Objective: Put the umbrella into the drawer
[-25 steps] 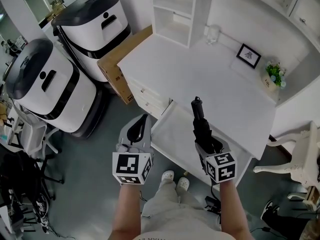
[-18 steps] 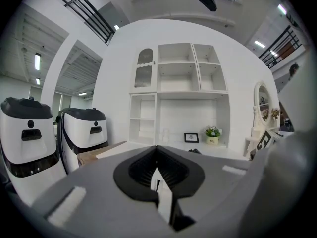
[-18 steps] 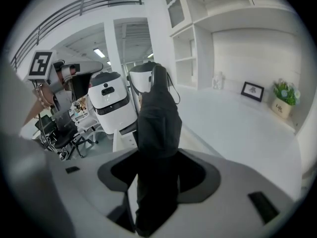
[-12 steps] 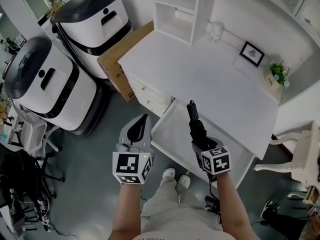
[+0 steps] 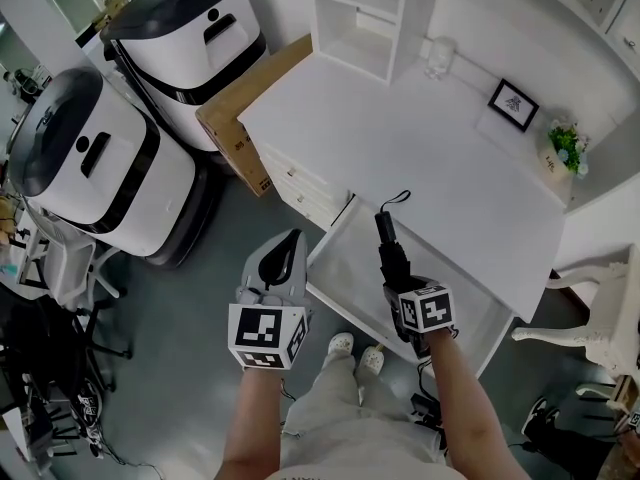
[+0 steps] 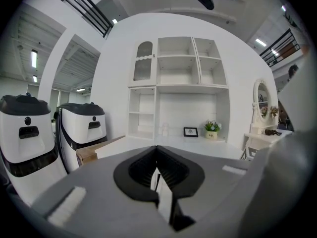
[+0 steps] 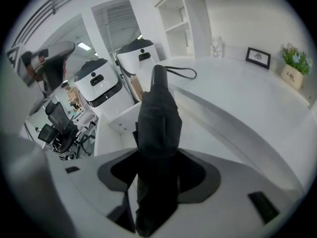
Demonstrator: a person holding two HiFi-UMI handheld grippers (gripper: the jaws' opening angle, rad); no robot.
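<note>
Two white-and-black machines (image 5: 90, 158) stand at the left, and the nearer one is cut off by the edge of the head view. The white desk (image 5: 430, 148) hides the back of its open drawer (image 5: 345, 258), and the right arm hides the drawer's near right corner.

The left gripper (image 5: 283, 253) hangs beside the drawer's front left corner, well apart from the umbrella. Its jaws are closed together with nothing between them.

The right gripper (image 5: 400, 280) is clamped on the folded black umbrella (image 5: 392, 253), which points down and away over the open drawer. The umbrella's rear end is buried in the gripper. Whether its front end touches the drawer floor cannot be told. Its thin wrist loop (image 5: 398, 200) lies against the desk's front edge.
</note>
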